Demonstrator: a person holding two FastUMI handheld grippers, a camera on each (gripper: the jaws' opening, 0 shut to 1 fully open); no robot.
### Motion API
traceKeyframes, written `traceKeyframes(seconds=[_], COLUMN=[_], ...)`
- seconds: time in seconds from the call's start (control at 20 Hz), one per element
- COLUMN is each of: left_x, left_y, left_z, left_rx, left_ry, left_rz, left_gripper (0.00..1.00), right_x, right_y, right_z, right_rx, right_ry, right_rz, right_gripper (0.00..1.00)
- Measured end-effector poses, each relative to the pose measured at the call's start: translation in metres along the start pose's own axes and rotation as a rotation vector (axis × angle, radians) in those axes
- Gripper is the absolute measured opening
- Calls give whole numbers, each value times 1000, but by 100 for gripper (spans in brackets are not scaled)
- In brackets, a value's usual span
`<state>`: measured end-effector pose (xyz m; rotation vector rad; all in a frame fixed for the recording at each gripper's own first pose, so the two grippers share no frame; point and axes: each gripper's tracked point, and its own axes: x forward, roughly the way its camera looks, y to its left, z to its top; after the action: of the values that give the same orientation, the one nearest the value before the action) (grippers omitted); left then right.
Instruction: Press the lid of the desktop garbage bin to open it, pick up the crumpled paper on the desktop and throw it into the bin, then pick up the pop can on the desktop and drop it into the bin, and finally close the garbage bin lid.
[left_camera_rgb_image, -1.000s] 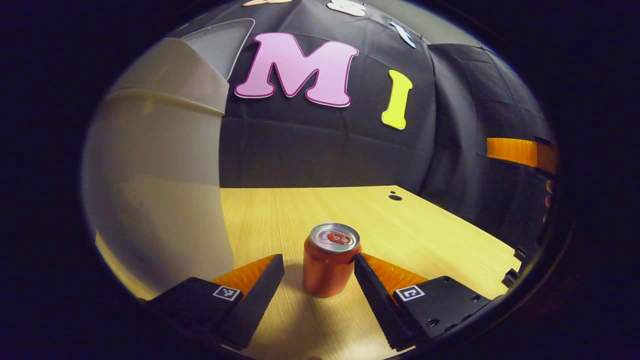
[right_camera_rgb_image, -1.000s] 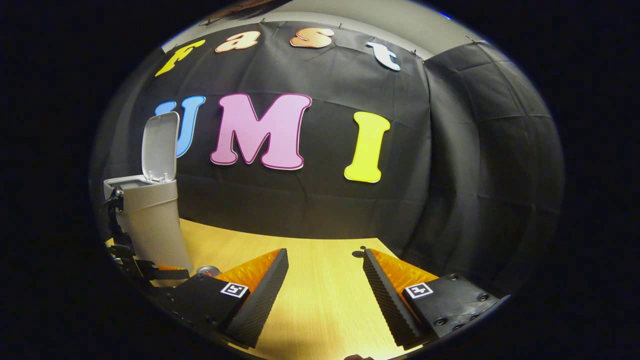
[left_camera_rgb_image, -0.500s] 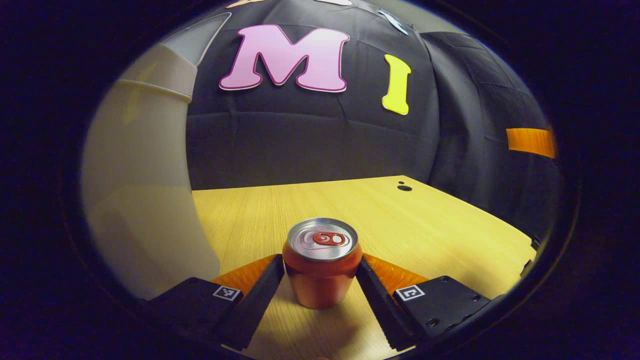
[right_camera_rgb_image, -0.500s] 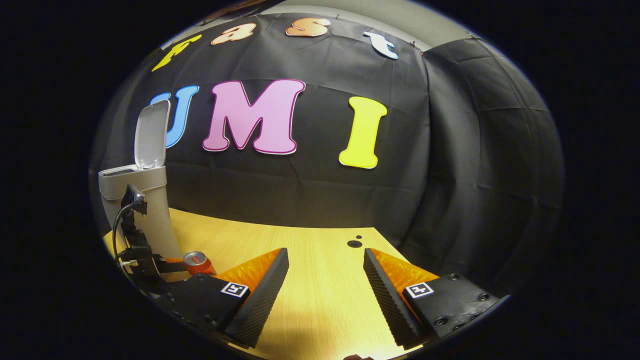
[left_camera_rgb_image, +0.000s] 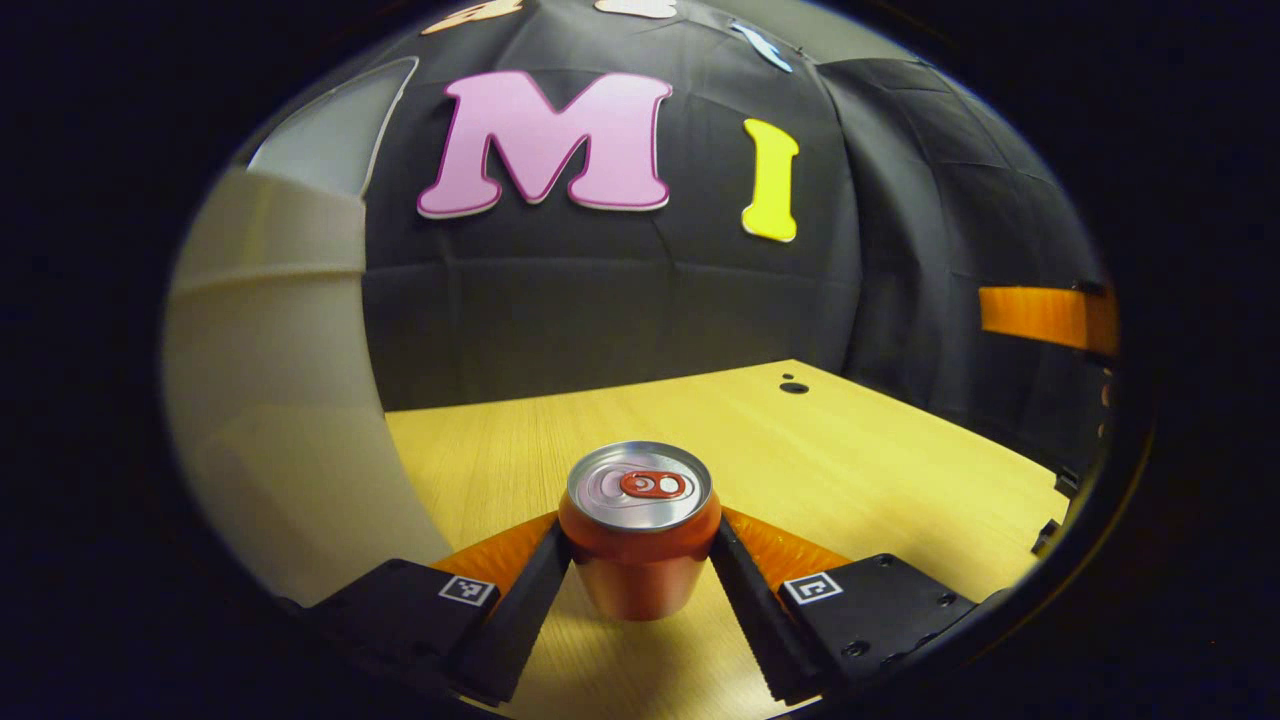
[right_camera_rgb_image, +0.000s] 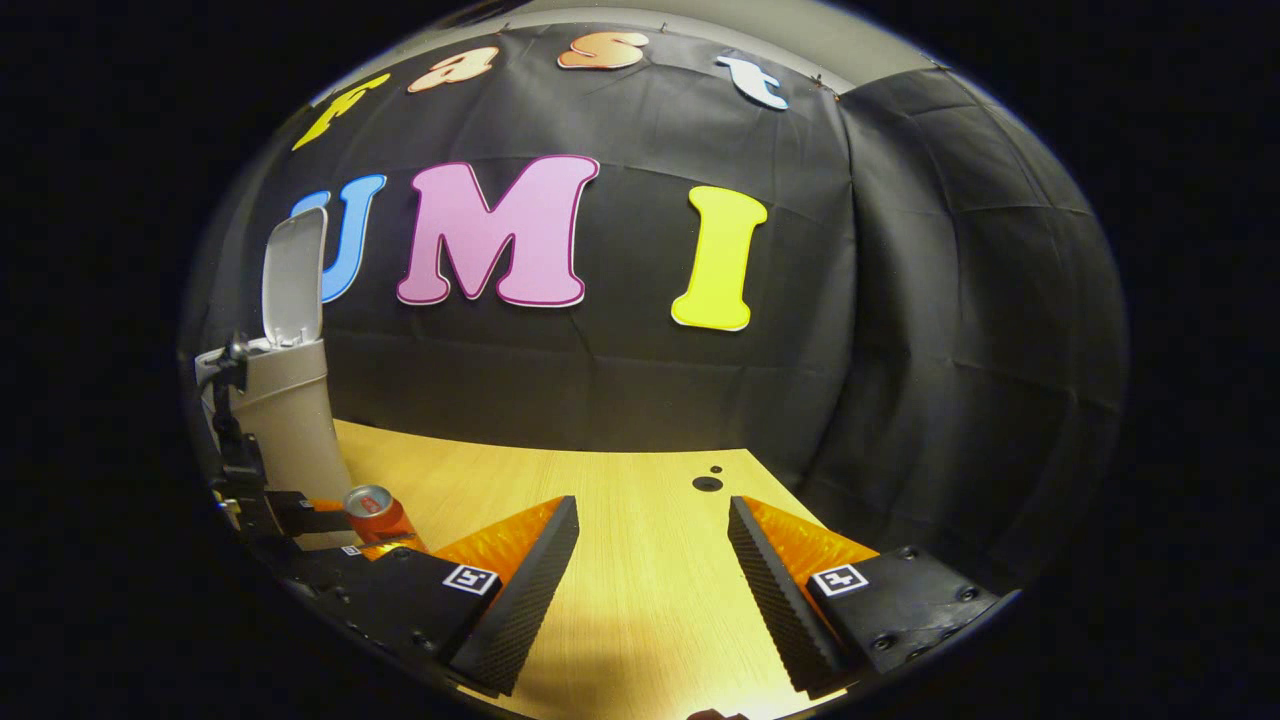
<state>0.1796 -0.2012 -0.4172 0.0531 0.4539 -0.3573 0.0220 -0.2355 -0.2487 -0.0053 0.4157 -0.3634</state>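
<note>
The left hand-held gripper (left_camera_rgb_image: 640, 560) has its two fingers pressed against opposite sides of the pop can (left_camera_rgb_image: 640, 540), gripping it upright about the middle of its body, which should keep the open-topped bin reachable without tipping the can. Whether the can's base is touching the desk (left_camera_rgb_image: 860, 470) or just clear of it I cannot tell. The garbage bin (left_camera_rgb_image: 270, 420) stands just beside the can towards the desk's left side, its lid (right_camera_rgb_image: 293, 275) raised nearly upright, so the mouth looks ready to take the can; the tall wall is what the can must clear, calling for a lift before any sideways move. No crumpled paper lies on the visible desk, so that step is likely done. The right hand-held gripper (right_camera_rgb_image: 650, 575) hovers with its jaws wide apart and empty over bare desk, near two small holes (right_camera_rgb_image: 708, 483) by the back edge, well apart from the can.
</note>
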Motion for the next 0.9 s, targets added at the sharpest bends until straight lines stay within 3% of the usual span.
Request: traceKeyframes(seconds=[0.3, 0.45, 0.55, 0.7, 0.9], left_x=[-70, -96, -118, -143, -152], left_y=[-9, 22, 65, 132, 212], left_z=[146, 210, 244, 262, 230], left_rx=[-35, -27, -20, -26, 23], left_ry=[-195, -278, -323, -366, -293], left_rz=[-14, 52, 147, 277, 391], left_gripper=[87, 88, 87, 87, 87], right_x=[-16, -26, -27, -38, -54], right_y=[14, 22, 29, 40, 52], right_z=[40, 80, 109, 149, 162], right_rx=[-17, -41, -34, -20, -57], right_ry=[1, -42, -73, -141, -170], right_rz=[58, 93, 124, 165, 232], right_gripper=[98, 97, 97, 97, 97])
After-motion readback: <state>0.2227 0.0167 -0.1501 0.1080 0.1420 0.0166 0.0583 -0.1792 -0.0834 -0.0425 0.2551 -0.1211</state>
